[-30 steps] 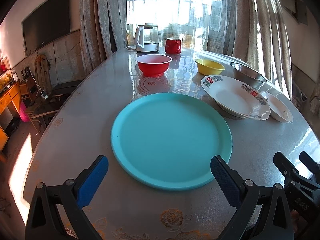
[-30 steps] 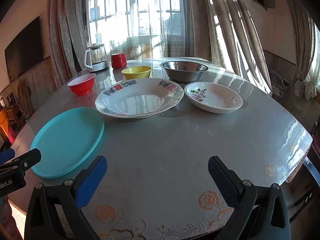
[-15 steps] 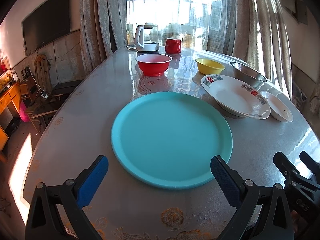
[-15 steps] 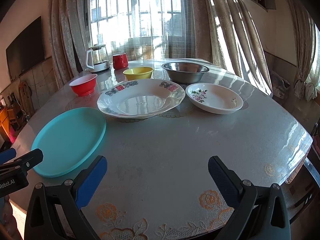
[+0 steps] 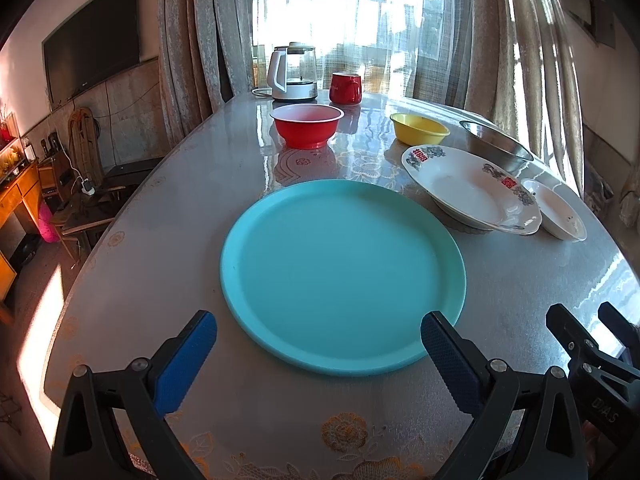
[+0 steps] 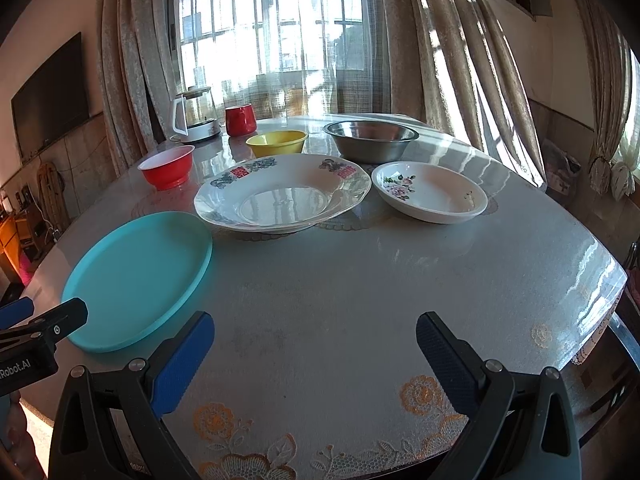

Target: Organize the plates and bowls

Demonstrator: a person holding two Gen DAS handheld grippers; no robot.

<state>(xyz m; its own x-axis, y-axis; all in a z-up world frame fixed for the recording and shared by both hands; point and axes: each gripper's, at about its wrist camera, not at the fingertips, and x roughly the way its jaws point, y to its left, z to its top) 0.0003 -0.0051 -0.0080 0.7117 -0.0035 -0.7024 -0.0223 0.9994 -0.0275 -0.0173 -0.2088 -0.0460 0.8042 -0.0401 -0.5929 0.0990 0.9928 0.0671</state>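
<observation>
Both grippers hover low over the near edge of the round, glossy grey desk, and both are spread wide, gripping nothing. The left gripper has its blue-padded fingers straddling the near rim of the flat round turquoise plastic plate, which lies flat on the desk just ahead of them, not touched. The right gripper faces bare desk; that turquoise plate sits off to its left, near the left finger. Farther ahead stands the large white deep plate with red and dark rim motifs, and just beside it on the right the small white floral dish. Behind them line up the red plastic bowl, the yellow plastic bowl and the steel bowl, all apart from one another.
</observation>
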